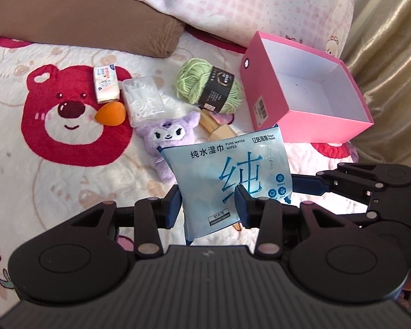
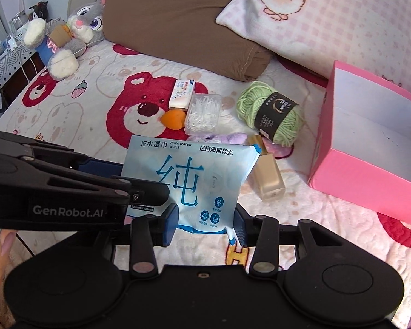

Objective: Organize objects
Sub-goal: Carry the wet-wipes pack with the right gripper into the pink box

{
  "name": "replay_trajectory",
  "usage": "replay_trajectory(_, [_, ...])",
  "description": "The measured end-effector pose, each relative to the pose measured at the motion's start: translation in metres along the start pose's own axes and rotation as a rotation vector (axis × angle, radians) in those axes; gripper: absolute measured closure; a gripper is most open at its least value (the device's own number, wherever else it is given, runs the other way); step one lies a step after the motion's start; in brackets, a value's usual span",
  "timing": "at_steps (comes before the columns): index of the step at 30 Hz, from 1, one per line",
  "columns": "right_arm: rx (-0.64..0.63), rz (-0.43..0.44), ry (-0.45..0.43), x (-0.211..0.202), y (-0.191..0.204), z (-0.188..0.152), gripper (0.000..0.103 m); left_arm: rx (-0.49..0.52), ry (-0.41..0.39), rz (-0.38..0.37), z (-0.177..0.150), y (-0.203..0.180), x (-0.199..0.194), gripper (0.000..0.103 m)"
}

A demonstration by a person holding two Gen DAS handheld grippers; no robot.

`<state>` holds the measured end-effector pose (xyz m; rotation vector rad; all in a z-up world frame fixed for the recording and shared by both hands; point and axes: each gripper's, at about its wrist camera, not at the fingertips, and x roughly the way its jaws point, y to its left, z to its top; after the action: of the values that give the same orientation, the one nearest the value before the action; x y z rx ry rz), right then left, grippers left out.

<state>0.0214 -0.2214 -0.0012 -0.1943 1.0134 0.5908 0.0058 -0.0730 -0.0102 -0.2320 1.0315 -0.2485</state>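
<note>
A light-blue pack of wet wipes (image 1: 227,170) (image 2: 183,170) hangs above the bed, gripped from two sides. My left gripper (image 1: 208,205) (image 2: 139,182) is shut on its lower left part. My right gripper (image 2: 205,223) (image 1: 298,185) is shut on its lower right corner. The open pink box (image 1: 271,87) (image 2: 370,175) stands empty to the right. On the bedspread beyond the pack lie green yarn (image 1: 205,85) (image 2: 271,112), a purple plush (image 1: 167,131) (image 2: 219,138), a clear box of floss picks (image 1: 143,101) (image 2: 204,113), an orange sponge (image 1: 111,112) (image 2: 172,119) and a tissue pack (image 1: 106,83) (image 2: 182,93).
A beige glass bottle (image 2: 268,175) (image 1: 219,128) lies between the plush and the pink box. A brown pillow (image 1: 82,8) and a pink checked pillow (image 1: 246,2) lie at the head of the bed. A grey rabbit plush (image 2: 79,24) sits far left. A gold curtain (image 1: 391,41) hangs on the right.
</note>
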Motion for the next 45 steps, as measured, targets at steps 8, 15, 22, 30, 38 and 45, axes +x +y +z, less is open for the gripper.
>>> replay_trajectory(8, [0.011, -0.051, -0.016, -0.039, -0.035, 0.0, 0.051, 0.082, -0.003, -0.025, 0.022, -0.058, -0.005, 0.062])
replay_trajectory(15, [0.013, -0.098, -0.035, -0.069, -0.071, 0.005, 0.05, 0.126, -0.02, -0.069, 0.042, -0.104, -0.003, 0.062])
replay_trajectory(22, [0.018, -0.159, -0.057, -0.09, -0.11, 0.007, 0.048, 0.135, -0.029, -0.137, 0.067, -0.14, 0.005, 0.062])
replay_trajectory(30, [0.052, -0.252, -0.134, -0.106, -0.163, 0.023, 0.048, 0.165, -0.073, -0.199, 0.115, -0.189, 0.03, 0.062])
replay_trajectory(38, [0.084, -0.319, -0.189, -0.07, -0.226, 0.033, 0.058, 0.154, -0.071, -0.234, 0.152, -0.206, 0.102, 0.062])
replay_trajectory(45, [0.094, -0.324, -0.092, -0.019, -0.27, 0.039, 0.063, 0.091, 0.029, -0.233, 0.164, -0.209, 0.183, 0.062])
